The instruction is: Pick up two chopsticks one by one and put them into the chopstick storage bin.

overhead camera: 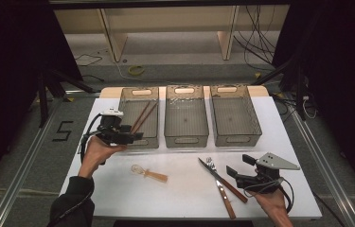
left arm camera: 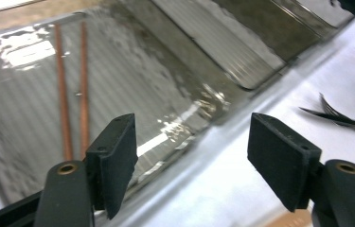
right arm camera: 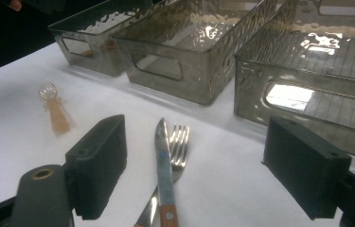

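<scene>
Both tongs spread, empty — left tongs (overhead camera: 135, 137) over chopsticks (overhead camera: 143, 117) bin (overhead camera: 139, 140), right tongs (overhead camera: 240, 164) beside knife (overhead camera: 222, 180).

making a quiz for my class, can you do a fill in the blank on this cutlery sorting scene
1. The chopsticks lie in the ____ of the three bins.
2. The knife lies across a ____ on the table.
3. The jaws of the right gripper stand ____.
4. The spoon lies on the table, nearer the ____ gripper.

Missing words: left; fork; open; left
</scene>
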### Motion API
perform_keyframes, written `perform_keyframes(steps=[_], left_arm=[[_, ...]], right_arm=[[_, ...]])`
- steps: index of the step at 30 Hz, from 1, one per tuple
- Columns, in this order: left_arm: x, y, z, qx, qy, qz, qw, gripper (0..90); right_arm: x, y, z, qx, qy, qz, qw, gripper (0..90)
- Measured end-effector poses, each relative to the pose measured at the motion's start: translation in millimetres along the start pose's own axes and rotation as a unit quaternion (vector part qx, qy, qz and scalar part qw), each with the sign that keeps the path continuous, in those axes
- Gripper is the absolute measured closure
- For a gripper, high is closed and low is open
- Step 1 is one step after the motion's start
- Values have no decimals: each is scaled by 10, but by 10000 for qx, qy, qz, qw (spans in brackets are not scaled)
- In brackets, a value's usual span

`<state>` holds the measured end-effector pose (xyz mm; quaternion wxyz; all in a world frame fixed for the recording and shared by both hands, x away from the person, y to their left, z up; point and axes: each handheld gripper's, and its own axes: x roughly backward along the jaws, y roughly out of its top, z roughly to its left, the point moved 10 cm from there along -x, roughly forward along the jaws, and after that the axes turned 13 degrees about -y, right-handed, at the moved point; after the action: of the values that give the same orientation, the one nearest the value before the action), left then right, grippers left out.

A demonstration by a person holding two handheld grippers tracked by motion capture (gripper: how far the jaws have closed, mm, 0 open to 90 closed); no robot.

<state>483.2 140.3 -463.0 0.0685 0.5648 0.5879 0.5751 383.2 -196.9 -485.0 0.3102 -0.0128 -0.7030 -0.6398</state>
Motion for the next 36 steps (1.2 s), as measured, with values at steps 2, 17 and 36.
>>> perform_keyframes(steps=[2, 17, 36], left_arm=[[-20, -1, -67, -87, -59, 77, 9999, 305], [-159, -131, -274, -414, -333, 526, 9972, 241], [-326, -282, -491, -809, -552, 1061, 9895, 217]], right_arm=[[-2, 0, 3, 2, 7, 2, 10000, 230], [4, 2, 7, 7, 21, -8, 10000, 230], [5, -2, 17, 11, 63, 9, 10000, 230]])
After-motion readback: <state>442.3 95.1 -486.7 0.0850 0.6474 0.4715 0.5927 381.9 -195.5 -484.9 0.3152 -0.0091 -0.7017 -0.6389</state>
